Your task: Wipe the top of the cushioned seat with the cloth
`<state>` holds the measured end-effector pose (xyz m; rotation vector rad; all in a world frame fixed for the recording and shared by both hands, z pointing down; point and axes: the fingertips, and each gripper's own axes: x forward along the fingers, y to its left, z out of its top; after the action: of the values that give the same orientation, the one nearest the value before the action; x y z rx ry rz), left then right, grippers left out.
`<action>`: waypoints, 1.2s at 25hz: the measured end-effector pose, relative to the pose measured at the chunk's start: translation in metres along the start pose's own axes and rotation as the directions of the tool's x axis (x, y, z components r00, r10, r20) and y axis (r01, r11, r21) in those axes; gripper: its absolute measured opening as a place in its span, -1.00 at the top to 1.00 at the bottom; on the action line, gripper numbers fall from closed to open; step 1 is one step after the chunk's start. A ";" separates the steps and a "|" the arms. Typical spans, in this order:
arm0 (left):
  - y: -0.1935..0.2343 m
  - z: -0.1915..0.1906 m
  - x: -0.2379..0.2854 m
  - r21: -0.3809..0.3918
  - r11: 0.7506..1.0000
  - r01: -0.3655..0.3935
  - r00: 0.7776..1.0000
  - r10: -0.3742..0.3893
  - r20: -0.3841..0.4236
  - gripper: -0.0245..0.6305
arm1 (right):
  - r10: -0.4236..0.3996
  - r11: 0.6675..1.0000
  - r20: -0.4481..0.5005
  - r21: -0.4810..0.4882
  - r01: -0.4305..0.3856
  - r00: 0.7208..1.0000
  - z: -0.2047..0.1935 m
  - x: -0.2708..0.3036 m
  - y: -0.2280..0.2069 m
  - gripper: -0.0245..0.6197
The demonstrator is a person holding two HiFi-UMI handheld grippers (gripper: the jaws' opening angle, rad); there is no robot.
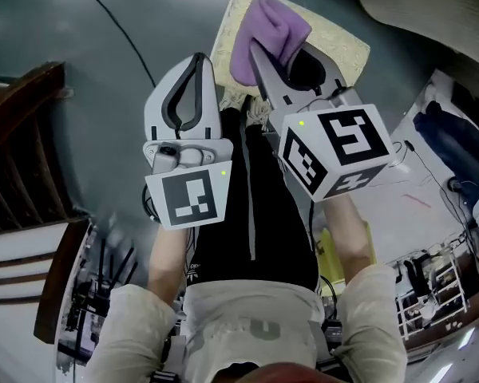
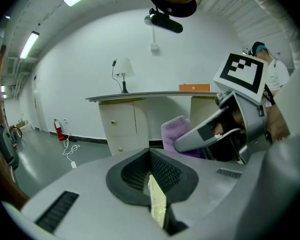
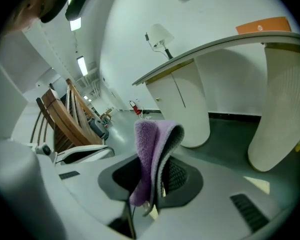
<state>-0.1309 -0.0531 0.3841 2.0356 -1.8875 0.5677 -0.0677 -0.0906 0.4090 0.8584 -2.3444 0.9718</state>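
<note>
The purple cloth (image 1: 263,30) is pinched in my right gripper (image 1: 262,54), which is shut on it and held above the beige cushioned seat (image 1: 339,46). In the right gripper view the cloth (image 3: 146,154) folds over the tips of the jaws and hangs down between them. My left gripper (image 1: 197,61) hovers just left of the seat's near-left corner, shut with nothing in it. In the left gripper view the jaws (image 2: 151,158) meet, and the right gripper (image 2: 195,136) with the cloth (image 2: 172,128) shows to the right.
A dark wooden chair (image 1: 24,150) stands at the left and a black cable (image 1: 120,30) runs over the grey floor. A white curved counter (image 2: 150,96) carries a lamp (image 2: 122,69) and an orange box (image 2: 194,87). Cluttered gear (image 1: 431,286) lies at the lower right.
</note>
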 end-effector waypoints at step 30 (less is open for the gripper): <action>0.079 -0.056 -0.016 -0.043 0.993 -0.110 0.992 0.107 -0.069 0.91 | -0.149 0.985 -0.265 0.049 0.168 0.953 -0.135 0.153 -0.037 0.62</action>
<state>-0.2153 -0.0190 0.4221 1.8706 -1.9625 0.6050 -0.1263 -0.0675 0.6069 0.8729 -1.9979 1.0376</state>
